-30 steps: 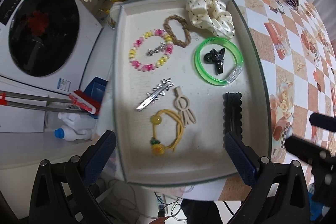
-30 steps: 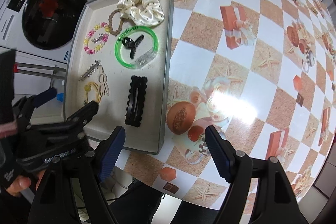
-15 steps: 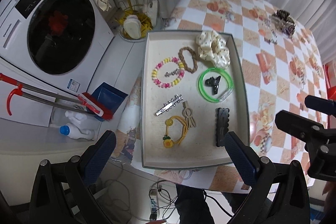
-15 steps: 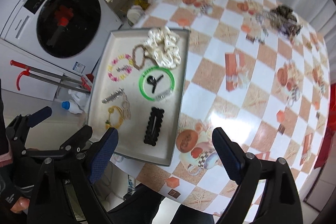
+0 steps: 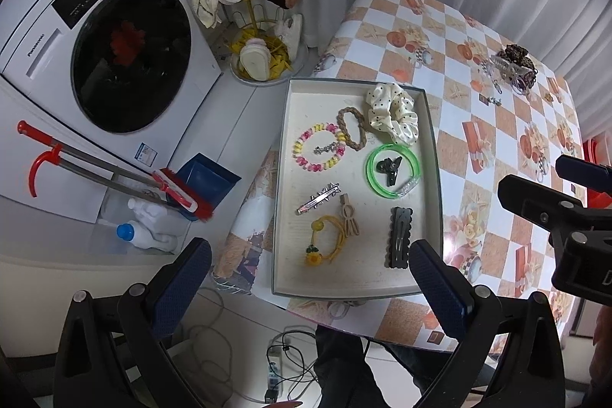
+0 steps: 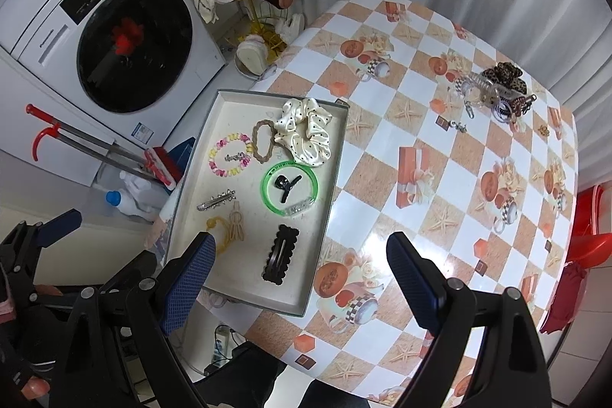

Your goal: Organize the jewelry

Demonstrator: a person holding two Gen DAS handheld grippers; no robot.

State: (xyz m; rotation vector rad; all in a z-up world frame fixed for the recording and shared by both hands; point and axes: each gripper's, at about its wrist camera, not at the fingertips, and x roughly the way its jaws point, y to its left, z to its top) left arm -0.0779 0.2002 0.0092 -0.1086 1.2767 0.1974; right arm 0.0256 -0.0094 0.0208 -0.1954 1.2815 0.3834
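A grey-rimmed tray lies on the table's left edge. It holds a cream scrunchie, a green bangle around a small black claw clip, a pink-yellow bracelet, a brown braided tie, a silver clip, a yellow hair tie and a black scalloped clip. A pile of loose jewelry lies at the table's far right. My left gripper and right gripper are open, empty, high above the table.
A checkered tablecloth covers the table. A washing machine, a red broom and dustpan, a white bottle and a gold rack with cloths stand to the left. A red chair stands on the right.
Both grippers have risen well above the table and pulled back; the tray and table look smaller. Both stay open and empty. Nothing on the tray moved.
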